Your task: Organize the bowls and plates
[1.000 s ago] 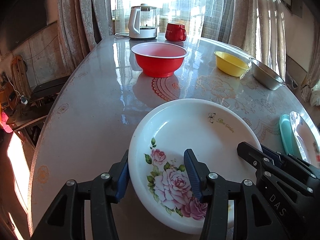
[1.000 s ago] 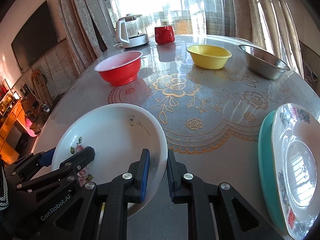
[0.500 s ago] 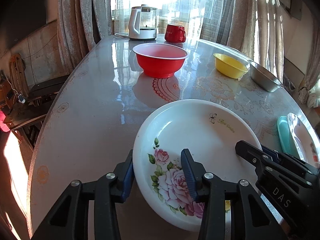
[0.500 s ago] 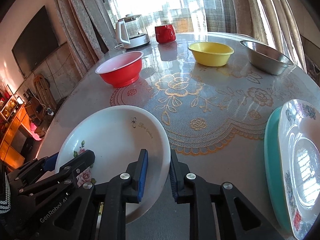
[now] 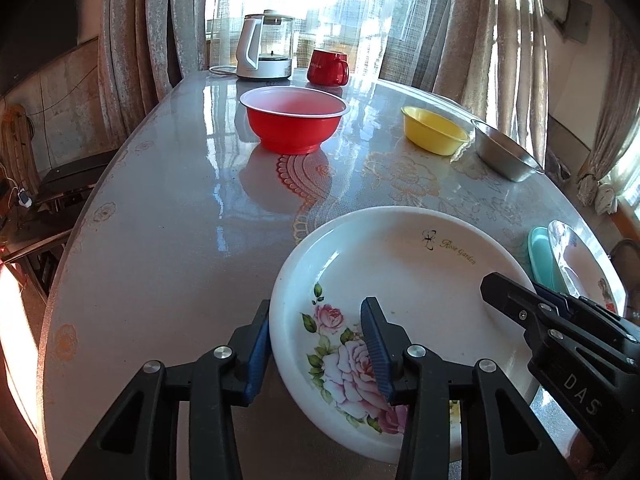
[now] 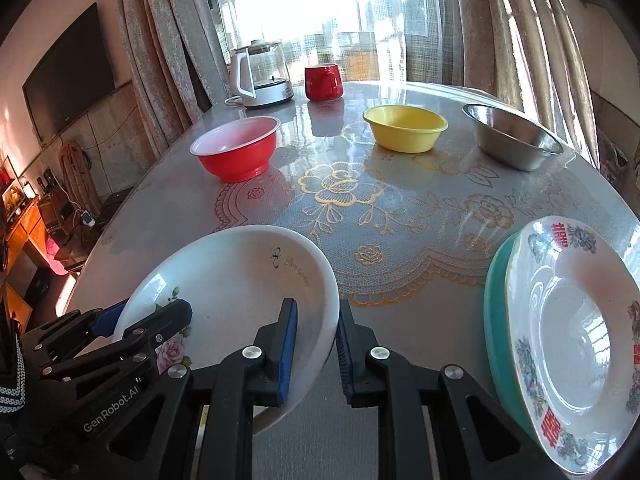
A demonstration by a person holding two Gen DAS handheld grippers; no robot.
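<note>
A white rose-printed plate (image 5: 404,280) is held off the table by both grippers. My left gripper (image 5: 316,344) is shut on its left rim. My right gripper (image 6: 316,340) is shut on its right rim, and the plate shows in the right wrist view (image 6: 240,276) too. A floral plate (image 6: 576,340) lies on a teal plate (image 6: 494,312) at the right. A red bowl (image 5: 294,120), a yellow bowl (image 5: 434,130) and a steel bowl (image 5: 506,156) stand further back.
A white kettle (image 5: 264,48) and a red mug (image 5: 326,68) stand at the far edge by the curtained window. The round table (image 5: 168,208) has a glossy lace-patterned cover. A TV (image 6: 68,76) hangs on the left wall.
The plate has risen and shifted to the right with both grippers on it. The stacked plates on the right look closer in the right wrist view.
</note>
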